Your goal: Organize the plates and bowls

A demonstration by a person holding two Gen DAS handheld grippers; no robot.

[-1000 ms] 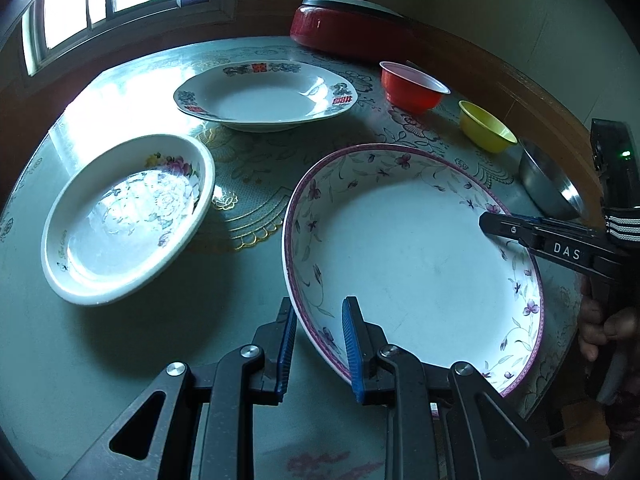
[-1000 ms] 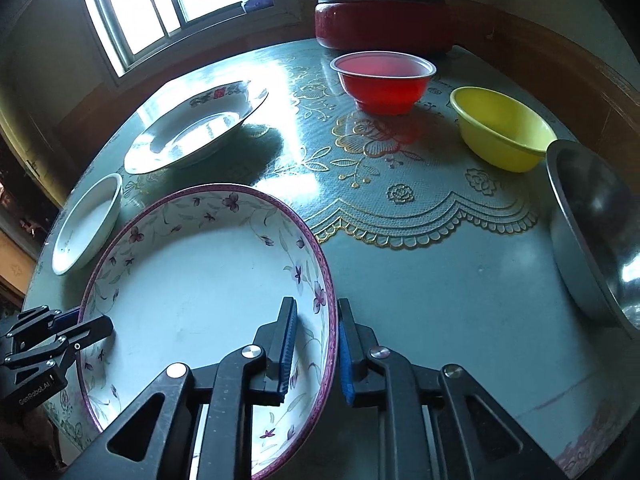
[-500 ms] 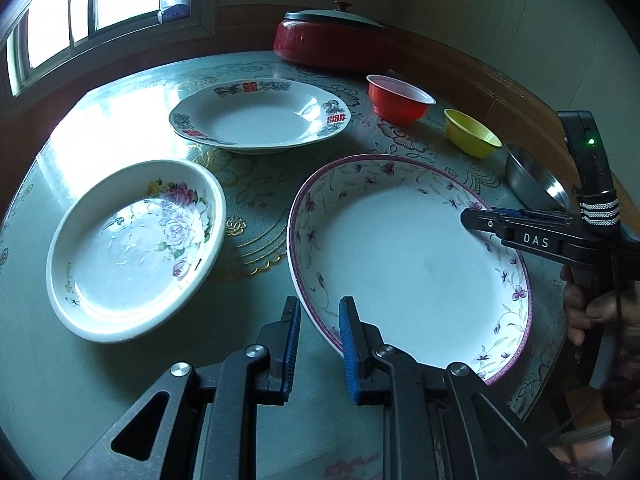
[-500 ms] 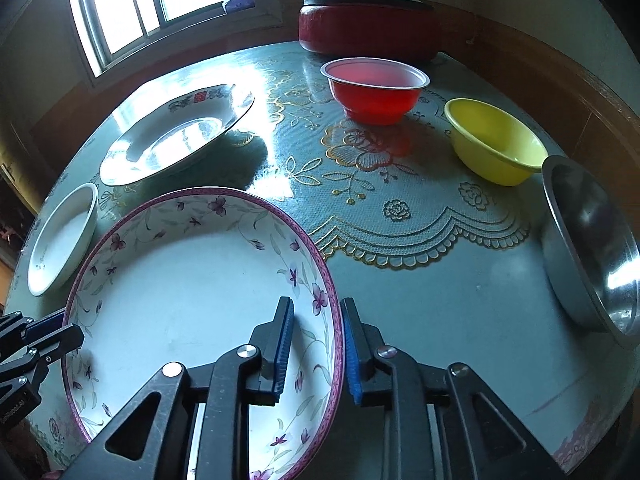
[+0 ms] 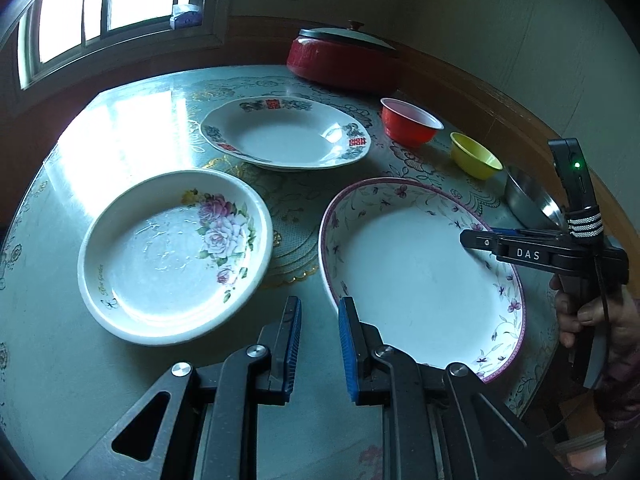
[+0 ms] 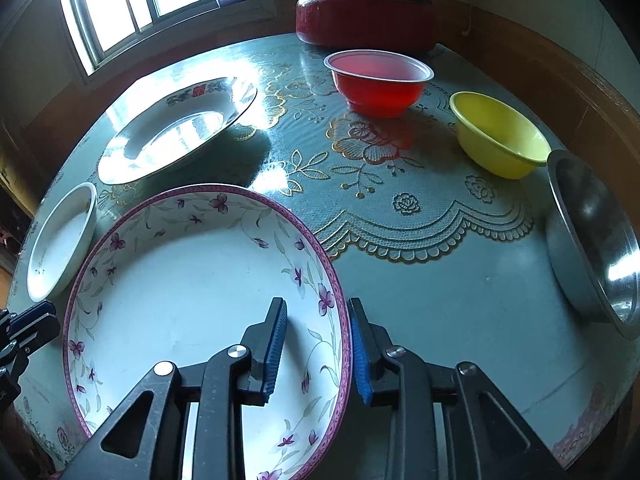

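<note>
A large plate with a purple rim and small flowers [image 5: 412, 272] [image 6: 192, 288] lies on the table. My left gripper [image 5: 320, 308] hovers just off its near-left edge, with a narrow gap between the pads and nothing in it; it also shows at the edge of the right wrist view [image 6: 36, 316]. My right gripper [image 6: 316, 308] [image 5: 480, 236] straddles the plate's near-right rim. Its jaws are opening, and the rim stands between the pads without being pressed. A white rose dish [image 5: 168, 256] [image 6: 60, 240] sits left of the plate. A red-lettered plate [image 5: 288, 136] [image 6: 172, 132] lies farther back.
A red bowl [image 6: 380, 80], a yellow bowl [image 6: 500, 136] and a steel bowl [image 6: 592, 240] line the table's right side. A lidded red pot [image 6: 364, 16] stands at the back against the wall. A person's hand [image 5: 580, 316] holds the right gripper.
My left gripper has pulled back off the purple-rimmed plate, so the rim no longer sits between its pads. My right gripper's jaws have spread wider around the rim.
</note>
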